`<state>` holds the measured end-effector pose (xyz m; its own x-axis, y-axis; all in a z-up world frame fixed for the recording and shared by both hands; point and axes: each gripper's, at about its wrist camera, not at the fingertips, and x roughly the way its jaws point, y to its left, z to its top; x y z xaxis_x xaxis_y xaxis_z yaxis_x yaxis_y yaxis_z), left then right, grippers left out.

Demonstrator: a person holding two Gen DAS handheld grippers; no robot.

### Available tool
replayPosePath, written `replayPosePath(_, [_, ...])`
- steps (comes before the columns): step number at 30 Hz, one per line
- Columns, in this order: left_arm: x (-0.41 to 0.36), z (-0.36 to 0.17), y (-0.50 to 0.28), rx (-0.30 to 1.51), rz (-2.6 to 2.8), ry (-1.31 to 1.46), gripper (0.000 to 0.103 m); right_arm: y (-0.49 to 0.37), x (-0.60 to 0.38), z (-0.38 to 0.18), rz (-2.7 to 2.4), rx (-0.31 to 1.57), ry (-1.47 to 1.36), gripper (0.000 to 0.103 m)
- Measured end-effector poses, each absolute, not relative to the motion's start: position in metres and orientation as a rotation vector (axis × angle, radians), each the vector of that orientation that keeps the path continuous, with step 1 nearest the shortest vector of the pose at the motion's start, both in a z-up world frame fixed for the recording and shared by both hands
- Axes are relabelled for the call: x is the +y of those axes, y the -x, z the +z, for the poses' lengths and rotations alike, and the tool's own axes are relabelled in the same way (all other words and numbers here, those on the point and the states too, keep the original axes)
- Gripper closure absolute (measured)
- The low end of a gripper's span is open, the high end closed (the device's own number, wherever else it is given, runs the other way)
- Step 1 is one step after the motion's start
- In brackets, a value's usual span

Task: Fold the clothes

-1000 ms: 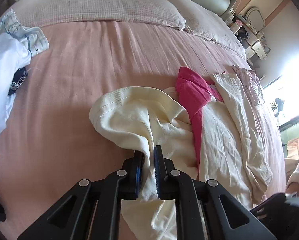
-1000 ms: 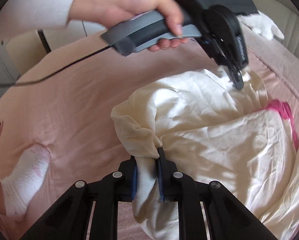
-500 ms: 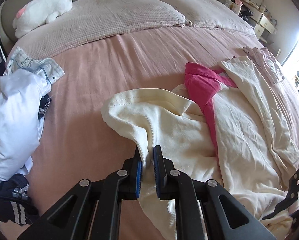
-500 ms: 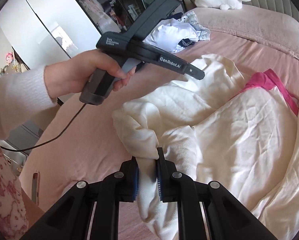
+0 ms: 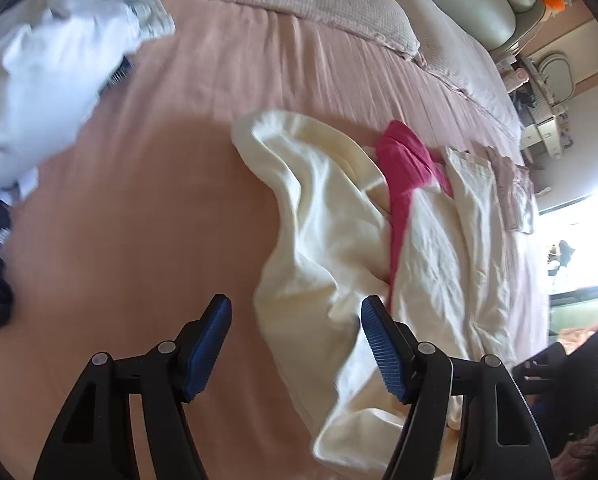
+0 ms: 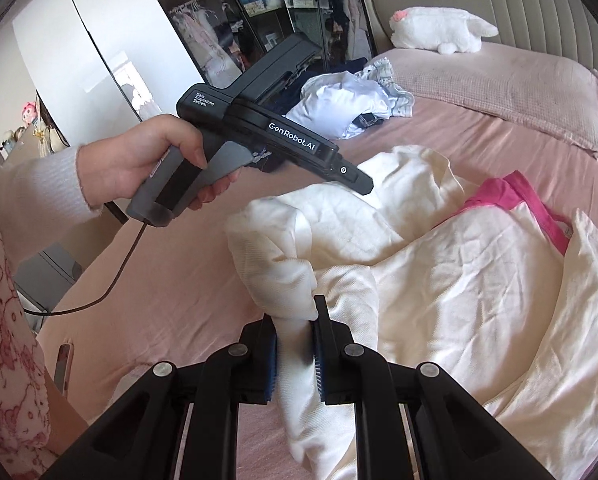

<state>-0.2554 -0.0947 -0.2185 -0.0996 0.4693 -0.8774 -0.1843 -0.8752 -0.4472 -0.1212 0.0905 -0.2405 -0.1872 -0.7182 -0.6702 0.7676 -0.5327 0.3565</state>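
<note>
While on bed [image 6: 171, 280]: cream garment [image 6: 459, 300], unboxed.

A white plush toy [image 6: 443, 28] lies on the pillow [image 6: 499, 92] by the headboard [image 6: 499, 0].

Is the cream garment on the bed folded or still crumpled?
Crumpled. The cream garment lies bunched and wrinkled on the bed, one part pinched in the right gripper.

My left claw [image 5: 295, 344] was pinched on the cream shirt [image 5: 323, 248] a moment ago; now its jaws are opening, blue pads [image 5: 209, 346] wide apart, and the cloth lies loose between them, touching neither. The released fold has slumped onto the bed [image 5: 147, 216].
</note>
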Motion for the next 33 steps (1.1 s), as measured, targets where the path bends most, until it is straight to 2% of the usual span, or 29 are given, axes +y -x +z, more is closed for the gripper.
replayPosePath(2, [-0.085, -0.223, 0.255, -0.323, 1.983, 1.743, 0.038, 0.123, 0.094, -0.240, -1.856, 0.034, -1.016, 0.091])
replayPosePath(3, [-0.081, -0.225, 0.255, -0.328, 1.964, 1.741, 0.044, 0.123, 0.095, -0.239, -1.851, 0.021, -1.019, 0.091])
replayPosePath(4, [-0.074, -0.223, 0.255, -0.316, 1.960, 1.723, 0.073, 0.123, 0.096, -0.239, -1.852, 0.013, -1.020, 0.091])
replayPosePath(5, [-0.067, -0.220, 0.256, -0.304, 1.956, 1.704, 0.088, 0.125, 0.098, -0.239, -1.848, 0.002, -1.024, 0.091])
replayPosePath(6, [-0.060, -0.218, 0.256, -0.292, 1.952, 1.685, 0.093, 0.126, 0.101, -0.238, -1.847, -0.018, -1.028, 0.091])
replayPosePath(10, [-0.025, -0.184, 0.262, -0.254, 1.919, 1.571, 0.093, 0.132, 0.137, -0.232, -1.837, -0.204, -1.061, 0.091])
replayPosePath(16, [0.081, -0.152, 0.277, -0.018, 1.811, 1.409, 0.093, 0.132, 0.226, -0.222, -1.893, -0.523, -1.039, 0.091])
replayPosePath(18, [0.118, -0.169, 0.272, 0.081, 1.741, 1.402, 0.093, 0.125, 0.250, -0.229, -1.931, -0.573, -1.064, 0.090])
replayPosePath(19, [0.135, -0.180, 0.266, 0.139, 1.706, 1.403, 0.093, 0.120, 0.259, -0.237, -1.923, -0.590, -1.115, 0.086])
replayPosePath(21, [0.166, -0.199, 0.253, 0.233, 1.644, 1.394, 0.093, 0.108, 0.271, -0.247, -1.942, -0.562, -1.208, 0.083])
replayPosePath(23, [0.183, -0.202, 0.246, 0.215, 1.626, 1.378, 0.092, 0.097, 0.286, -0.249, -1.967, -0.530, -1.256, 0.077])
replayPosePath(26, [0.187, -0.179, 0.246, 0.174, 1.655, 1.260, 0.087, 0.089, 0.315, -0.232, -2.028, -0.515, -1.227, 0.073])
replayPosePath(27, [0.185, -0.169, 0.245, 0.154, 1.651, 1.212, 0.082, 0.091, 0.327, -0.225, -2.054, -0.534, -1.208, 0.072])
replayPosePath(29, [0.176, -0.152, 0.246, 0.091, 1.632, 1.132, 0.057, 0.097, 0.348, -0.212, -2.111, -0.595, -1.165, 0.071])
replayPosePath(30, [0.170, -0.146, 0.248, 0.030, 1.627, 1.106, 0.032, 0.104, 0.351, -0.208, -2.112, -0.622, -1.133, 0.071])
replayPosePath(31, [0.166, -0.146, 0.251, -0.027, 1.633, 1.095, 0.022, 0.111, 0.351, -0.204, -2.105, -0.646, -1.100, 0.071])
replayPosePath(33, [0.162, -0.149, 0.256, -0.088, 1.661, 1.108, 0.022, 0.127, 0.344, -0.195, -2.074, -0.668, -1.037, 0.071])
